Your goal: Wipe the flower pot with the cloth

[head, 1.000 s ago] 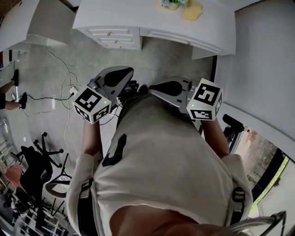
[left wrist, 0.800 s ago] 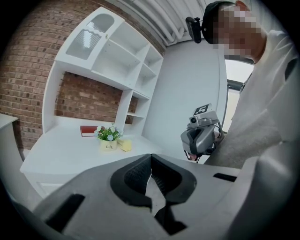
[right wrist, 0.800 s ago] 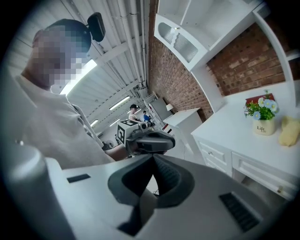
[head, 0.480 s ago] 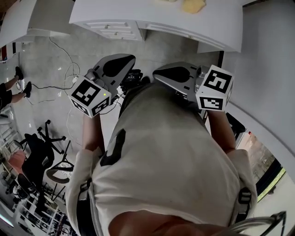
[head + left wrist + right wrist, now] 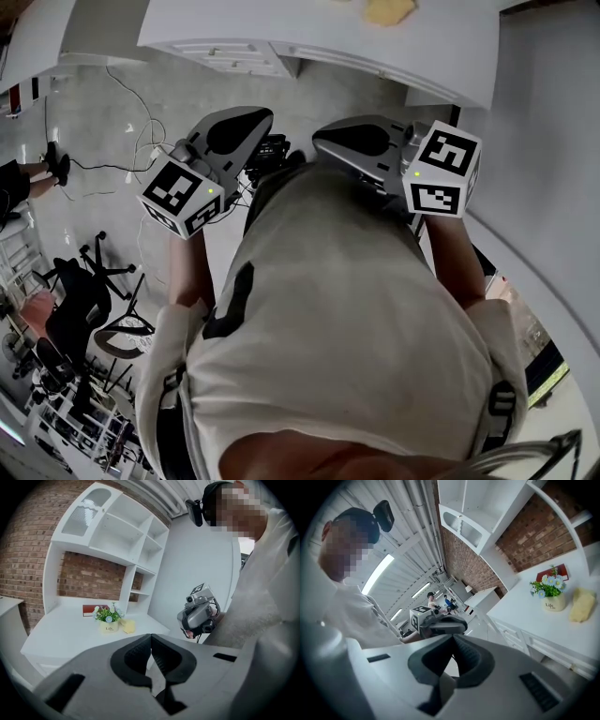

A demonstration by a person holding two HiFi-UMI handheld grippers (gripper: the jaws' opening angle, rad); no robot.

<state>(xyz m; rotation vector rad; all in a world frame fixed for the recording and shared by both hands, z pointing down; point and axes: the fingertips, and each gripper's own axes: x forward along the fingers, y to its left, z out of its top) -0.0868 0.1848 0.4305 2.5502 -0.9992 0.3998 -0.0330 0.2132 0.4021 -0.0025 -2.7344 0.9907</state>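
Overall: a person in a white shirt (image 5: pixel 347 328) stands short of a white desk (image 5: pixel 309 33) and holds both tools out in front of the chest.
Left gripper (image 5: pixel 151 637): jaws fully together, the dark pads meet along their length and nothing is between them.
Right gripper (image 5: pixel 453 637): jaws fully together in the same way, with nothing gripped.
Gripper placement: side by side over the floor, apart from each other and each visible in the other's view. Both are well apart from the desk top.
Flower pot (image 5: pixel 108 627): a small pale pot with lettering on its front. It stands upright on the desk and holds green leaves and small pale flowers (image 5: pixel 548 587).
Pot in head view: out of frame.
Cloth (image 5: pixel 581 605): yellow and crumpled, lying on the desk just beside the pot, on its right in both gripper views. Contact between the two cannot be settled.
Red book (image 5: pixel 91 609): lies flat behind the pot, against the back of the desk.
Surroundings: white shelf unit (image 5: pixel 117 531) above the desk, brick wall (image 5: pixel 23 550) behind it, drawers (image 5: pixel 234 61) under the desk front, cables (image 5: pixel 122 141) and a black office chair (image 5: pixel 80 300) on the floor to the left.
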